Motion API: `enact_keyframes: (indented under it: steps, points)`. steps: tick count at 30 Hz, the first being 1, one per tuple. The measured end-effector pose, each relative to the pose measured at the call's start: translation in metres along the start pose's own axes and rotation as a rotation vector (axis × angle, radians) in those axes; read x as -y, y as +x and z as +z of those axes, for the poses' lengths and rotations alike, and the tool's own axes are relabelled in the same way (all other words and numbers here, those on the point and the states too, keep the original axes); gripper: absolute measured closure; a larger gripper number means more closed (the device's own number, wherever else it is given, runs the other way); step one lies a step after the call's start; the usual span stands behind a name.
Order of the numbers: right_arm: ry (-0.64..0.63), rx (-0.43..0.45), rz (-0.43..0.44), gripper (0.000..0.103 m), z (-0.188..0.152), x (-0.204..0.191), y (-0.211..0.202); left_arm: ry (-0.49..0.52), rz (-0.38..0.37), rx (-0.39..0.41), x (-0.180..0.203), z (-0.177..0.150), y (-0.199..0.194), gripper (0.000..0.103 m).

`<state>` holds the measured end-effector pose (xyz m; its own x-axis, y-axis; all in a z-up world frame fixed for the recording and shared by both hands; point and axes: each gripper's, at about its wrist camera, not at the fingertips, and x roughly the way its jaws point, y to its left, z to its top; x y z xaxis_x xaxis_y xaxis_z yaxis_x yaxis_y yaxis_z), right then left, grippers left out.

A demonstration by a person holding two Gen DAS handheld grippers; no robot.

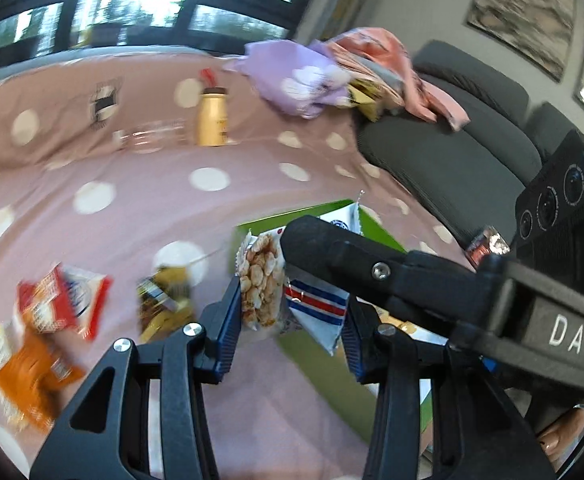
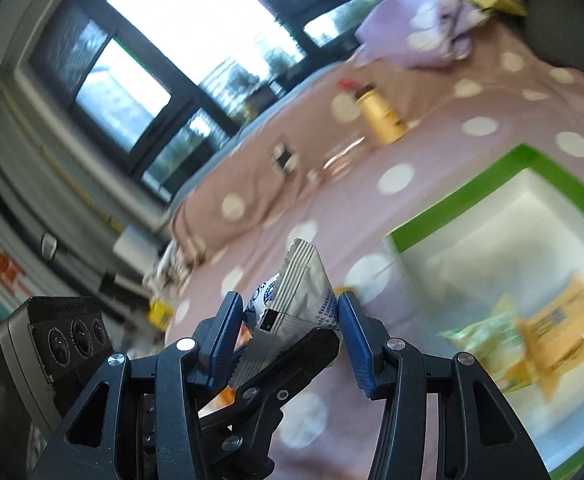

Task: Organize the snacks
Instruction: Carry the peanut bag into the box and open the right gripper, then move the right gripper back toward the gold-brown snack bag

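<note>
In the left wrist view my left gripper (image 1: 288,320) is shut on a clear packet of puffed crackers (image 1: 261,280); a white packet with red and blue stripes (image 1: 316,312) is also between its pads. The other gripper's arm crosses over it. Behind stands a green-rimmed box (image 1: 332,206). In the right wrist view my right gripper (image 2: 286,320) holds a silver-white snack packet (image 2: 296,300) between its blue pads (image 2: 354,340), with the other gripper's finger beneath. The green box (image 2: 472,188) lies to the right with yellow and green packets (image 2: 548,332) inside.
Loose snack packets lie on the pink polka-dot cloth at left: red-white (image 1: 64,296), orange (image 1: 32,376), yellow-black (image 1: 164,300). A beige bottle (image 1: 212,118), a glass (image 1: 152,136), a purple bag (image 1: 300,80) and a dark sofa (image 1: 452,152) stand behind.
</note>
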<state>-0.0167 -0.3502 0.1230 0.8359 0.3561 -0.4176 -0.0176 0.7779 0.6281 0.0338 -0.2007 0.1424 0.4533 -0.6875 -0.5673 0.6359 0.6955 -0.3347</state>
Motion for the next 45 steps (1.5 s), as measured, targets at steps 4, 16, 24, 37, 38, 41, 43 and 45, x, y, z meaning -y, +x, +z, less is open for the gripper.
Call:
enact_keyframes:
  steps: [4, 16, 24, 37, 38, 41, 43, 45]
  points:
    - [0.069, 0.058, -0.035, 0.051, 0.01, 0.026, -0.009, 0.044, -0.04, -0.045, 0.016, 0.009, 0.027, 0.06]
    - [0.269, 0.065, -0.155, 0.051, 0.018, 0.097, -0.012, 0.081, -0.11, -0.219, 0.04, 0.009, 0.1, 0.06]
    - [0.321, 0.04, -0.221, 0.05, 0.015, 0.112, -0.006, 0.062, -0.117, -0.283, 0.039, 0.004, 0.116, 0.058]
    - [0.254, 0.152, -0.324, 0.022, 0.016, 0.09, -0.022, 0.051, -0.102, -0.194, 0.014, 0.016, 0.054, 0.03]
    - [0.248, 0.152, -0.327, 0.022, 0.016, 0.087, -0.021, 0.046, -0.084, -0.179, 0.009, 0.016, 0.044, 0.03]
    - [0.203, 0.132, -0.343, 0.022, 0.015, 0.075, -0.017, 0.015, -0.043, -0.143, -0.012, 0.011, 0.014, 0.026]
    - [0.171, 0.119, -0.354, 0.023, 0.014, 0.064, -0.013, -0.023, 0.003, -0.124, -0.03, 0.004, -0.005, 0.022]
    - [0.136, 0.102, -0.347, 0.022, 0.011, 0.052, -0.007, -0.063, 0.063, -0.112, -0.05, -0.004, -0.024, 0.022]
